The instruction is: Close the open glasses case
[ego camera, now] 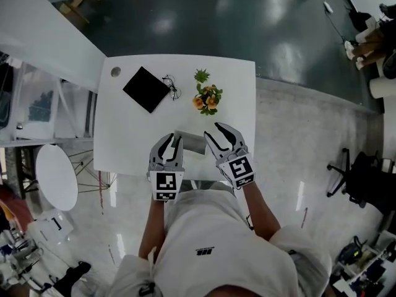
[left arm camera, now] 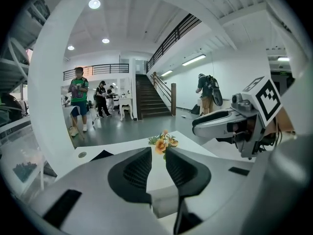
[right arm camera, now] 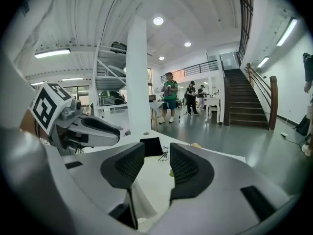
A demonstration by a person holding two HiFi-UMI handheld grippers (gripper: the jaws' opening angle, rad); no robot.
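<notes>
**Both claws at the glasses case, neither gripping**

Head view: I had my left claw and right claw low over the near edge of the white tabletop. The glasses case, a pale grey box, lay between them. Each claw's tips sat just beside one end of it. From up there I could not tell whether either claw touched it, or how far its lid stood open. Farther back on the tabletop lay a black square pad. A pair of glasses lay just beside its right corner, and a small pot of orange flowers stood near them.

Left claw view: my left claw's pads stood a narrow way apart, with nothing pinched between them. Through the gap I saw bare tabletop and the flowers beyond. A pale edge showed low down by the roots of the jaws, probably the case. My right claw hung off to the right, side-on.

Right claw view: my right claw's pads were apart too, the gap moderate, with only tabletop behind it. The glasses and the black pad lay beyond. A pale flap showed low by the left jaw, and I could not tell what it was.
</notes>
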